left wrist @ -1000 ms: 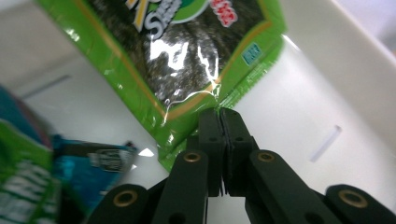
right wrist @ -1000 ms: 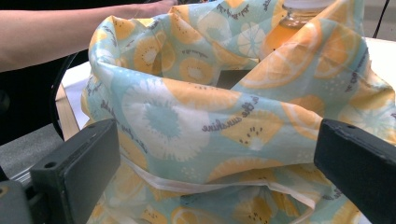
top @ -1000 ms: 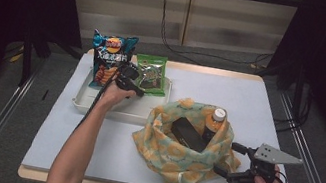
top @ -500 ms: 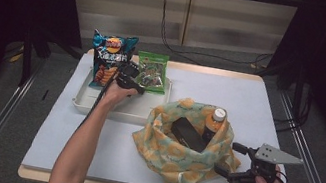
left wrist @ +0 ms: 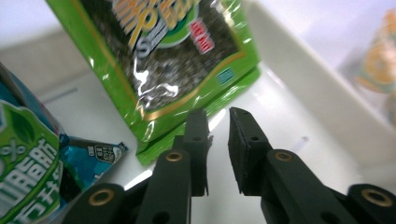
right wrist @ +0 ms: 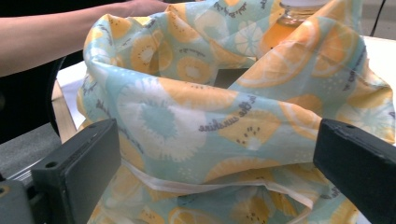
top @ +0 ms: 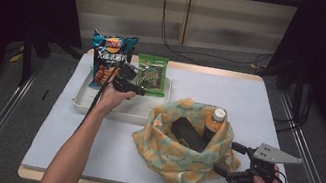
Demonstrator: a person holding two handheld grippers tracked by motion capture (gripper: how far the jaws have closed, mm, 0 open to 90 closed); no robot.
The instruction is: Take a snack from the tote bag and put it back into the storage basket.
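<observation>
My left gripper (top: 135,88) hovers over the white tray (top: 83,102), its tips just short of a green seaweed packet (top: 151,75). In the left gripper view the jaws (left wrist: 218,116) have just been opening and stand a narrow gap apart with nothing between them. The green packet (left wrist: 173,60) lies right past them. A blue chips bag (top: 108,59) leans at the tray's far left. My right gripper (top: 225,159) is open wide at the near right side of a fruit-print cloth bag (top: 179,163). The cloth (right wrist: 196,116) bulges between its jaws.
An orange drink bottle (top: 217,119) and a black box (top: 186,134) stand inside the cloth bag. The tray's raised wall (left wrist: 322,98) runs to the right of the left gripper's jaws. Bare white tabletop (top: 90,145) lies left of the bag. Dark drapes surround the table.
My left gripper has drawn back slightly from the green packet and its jaws have parted. The packet stays in the tray. The right gripper has not moved.
</observation>
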